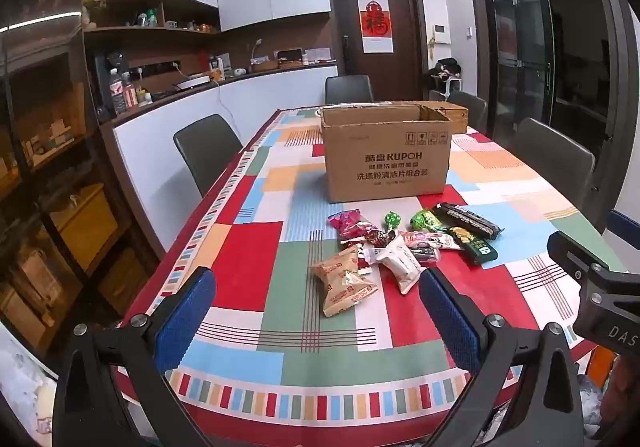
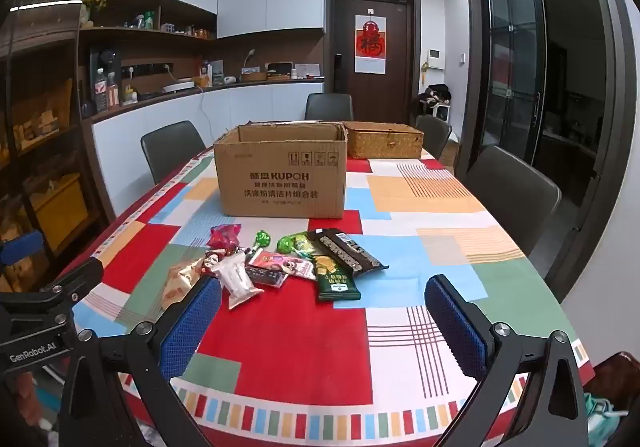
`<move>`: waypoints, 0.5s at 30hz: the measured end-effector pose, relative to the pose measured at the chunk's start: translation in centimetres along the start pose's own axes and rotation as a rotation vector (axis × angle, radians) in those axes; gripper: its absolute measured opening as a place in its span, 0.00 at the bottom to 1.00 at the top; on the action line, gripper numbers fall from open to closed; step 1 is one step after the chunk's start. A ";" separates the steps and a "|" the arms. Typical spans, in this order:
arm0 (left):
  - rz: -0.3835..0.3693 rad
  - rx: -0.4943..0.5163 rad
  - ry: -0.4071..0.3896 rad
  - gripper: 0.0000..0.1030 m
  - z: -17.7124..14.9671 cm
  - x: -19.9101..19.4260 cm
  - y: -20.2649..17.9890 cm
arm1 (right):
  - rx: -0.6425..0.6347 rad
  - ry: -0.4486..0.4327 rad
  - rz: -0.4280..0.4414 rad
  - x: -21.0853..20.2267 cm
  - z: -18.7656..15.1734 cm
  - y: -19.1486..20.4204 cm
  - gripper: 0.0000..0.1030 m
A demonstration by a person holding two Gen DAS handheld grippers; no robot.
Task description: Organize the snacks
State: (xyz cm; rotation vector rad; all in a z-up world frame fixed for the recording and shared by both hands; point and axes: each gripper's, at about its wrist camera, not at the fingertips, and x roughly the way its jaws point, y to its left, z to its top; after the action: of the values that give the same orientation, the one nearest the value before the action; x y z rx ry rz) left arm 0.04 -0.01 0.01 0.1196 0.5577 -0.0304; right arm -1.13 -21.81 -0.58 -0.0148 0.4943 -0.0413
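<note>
Nothing sorted yet: snack packets (image 1: 404, 247) all loose in a heap on the tablecloth (image 1: 248, 259) just in front of the open cardboard box (image 1: 386, 153), left gripper (image 1: 316, 311) and right gripper (image 2: 324, 321) both wide and empty, hovering short of the pile.

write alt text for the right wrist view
A loose pile of snack packets lies on a colourful patchwork tablecloth, in front of an open cardboard box. The right gripper is open and empty in the foreground; a wicker basket sits behind the box.
</note>
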 end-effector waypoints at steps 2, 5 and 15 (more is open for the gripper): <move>0.002 -0.002 -0.006 1.00 0.0 0.0 0.0 | 0.001 -0.009 0.000 0.0 0.0 0.0 1.00; 0.005 -0.003 -0.010 1.00 -0.1 0.0 0.0 | 0.000 -0.008 -0.001 0.0 0.0 0.0 1.00; -0.004 -0.008 -0.010 1.00 0.3 -0.5 0.2 | -0.004 0.003 0.003 0.0 -0.3 0.2 1.00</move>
State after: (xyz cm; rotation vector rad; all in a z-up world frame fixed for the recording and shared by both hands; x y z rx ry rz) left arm -0.22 0.16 0.59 0.1106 0.5480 -0.0330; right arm -1.27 -21.61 -0.80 -0.0175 0.4971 -0.0379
